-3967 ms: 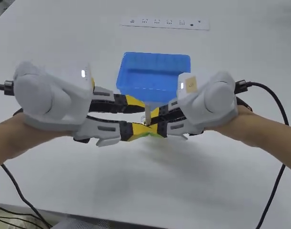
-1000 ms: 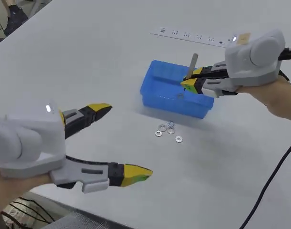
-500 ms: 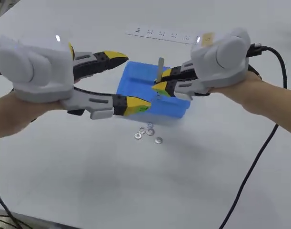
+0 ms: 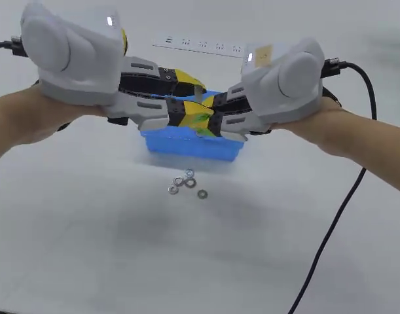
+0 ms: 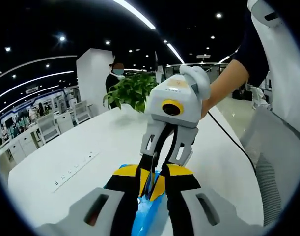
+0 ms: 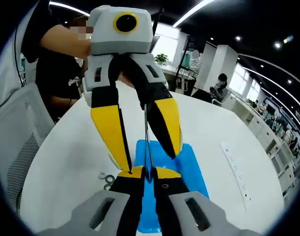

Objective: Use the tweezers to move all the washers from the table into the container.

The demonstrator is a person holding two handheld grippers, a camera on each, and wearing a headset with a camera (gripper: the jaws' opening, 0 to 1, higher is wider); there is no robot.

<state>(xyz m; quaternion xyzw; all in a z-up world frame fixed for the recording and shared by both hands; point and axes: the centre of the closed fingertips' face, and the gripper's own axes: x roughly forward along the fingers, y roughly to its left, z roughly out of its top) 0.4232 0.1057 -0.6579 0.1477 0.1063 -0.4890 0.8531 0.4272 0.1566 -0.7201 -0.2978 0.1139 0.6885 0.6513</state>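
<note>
My right gripper [image 4: 214, 112] comes in from the right, shut on thin metal tweezers [image 6: 146, 142] that stick out ahead of its jaws. My left gripper [image 4: 203, 103] faces it from the left, open, with one yellow-tipped jaw on each side of the tweezers [image 5: 150, 179]; I see no contact. Both tips meet above the blue container [image 4: 186, 147]. Several small metal washers [image 4: 185, 183] lie in a loose cluster on the white table just in front of the container, also seen as washers [image 6: 106, 178] beside the container [image 6: 189, 167].
A white power strip [image 4: 200, 44] lies behind the container. The right gripper's black cable [image 4: 344, 196] trails across the table toward the front right. Office chairs and people stand beyond the table in the gripper views.
My left gripper has swung right to meet the right one and its jaws have narrowed around the tweezers. The right gripper still holds the tweezers over the container.
</note>
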